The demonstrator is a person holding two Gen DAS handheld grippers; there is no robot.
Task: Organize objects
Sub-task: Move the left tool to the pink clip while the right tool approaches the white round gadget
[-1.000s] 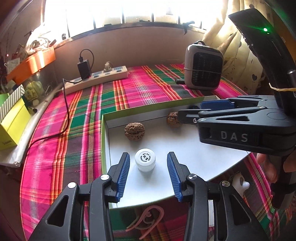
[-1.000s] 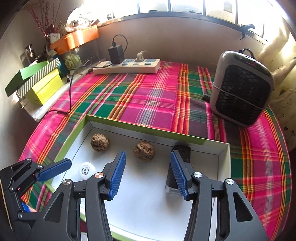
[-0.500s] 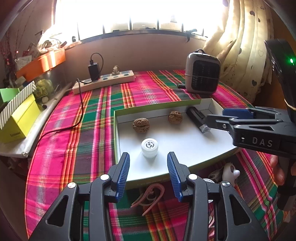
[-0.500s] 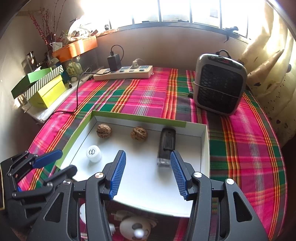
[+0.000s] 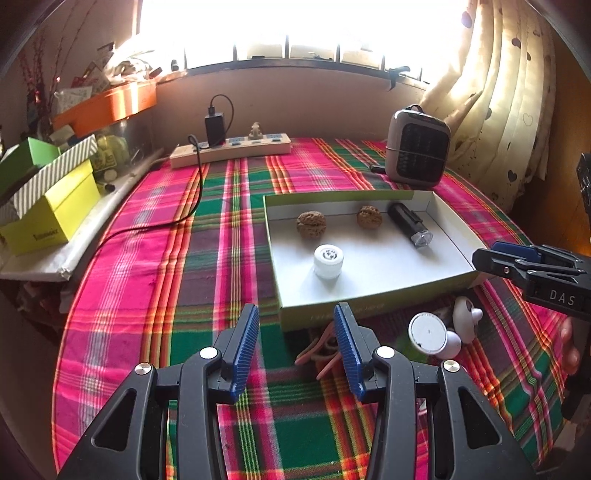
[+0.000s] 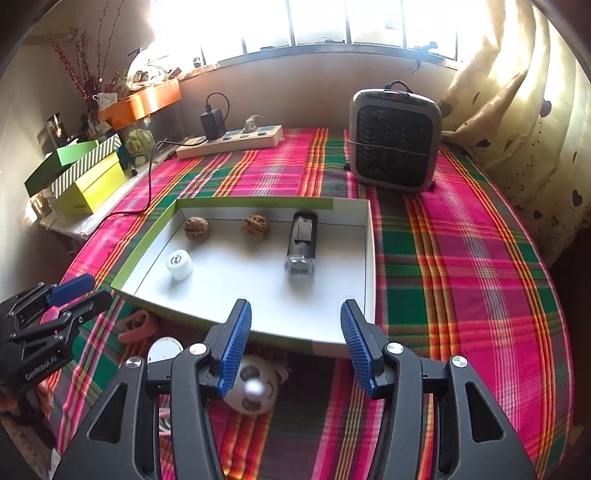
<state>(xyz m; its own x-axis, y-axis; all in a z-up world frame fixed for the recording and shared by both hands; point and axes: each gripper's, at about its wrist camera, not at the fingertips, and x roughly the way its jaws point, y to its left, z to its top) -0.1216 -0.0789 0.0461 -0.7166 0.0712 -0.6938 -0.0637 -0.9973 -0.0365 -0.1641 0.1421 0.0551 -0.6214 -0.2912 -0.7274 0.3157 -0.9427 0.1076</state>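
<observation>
Left gripper (image 5: 295, 347) and right gripper (image 6: 291, 341): tongs spread, nothing pinched. Walnuts, small white jar (image 5: 328, 260), black flashlight (image 6: 302, 240) seen inside tray (image 6: 334, 334). Pink clip (image 5: 323, 350), round toy (image 6: 255, 391) left on cloth beside tray; toy likely rolled off if nudged off-centre.

A lived-in room at home: a table under a pink and green plaid cloth (image 5: 229, 236), cream heart-print curtains (image 5: 495, 96) beside a bright window (image 6: 332, 22), a small space heater (image 6: 395, 144), a power strip (image 6: 229, 141) and stacked gift boxes (image 5: 48, 206).
</observation>
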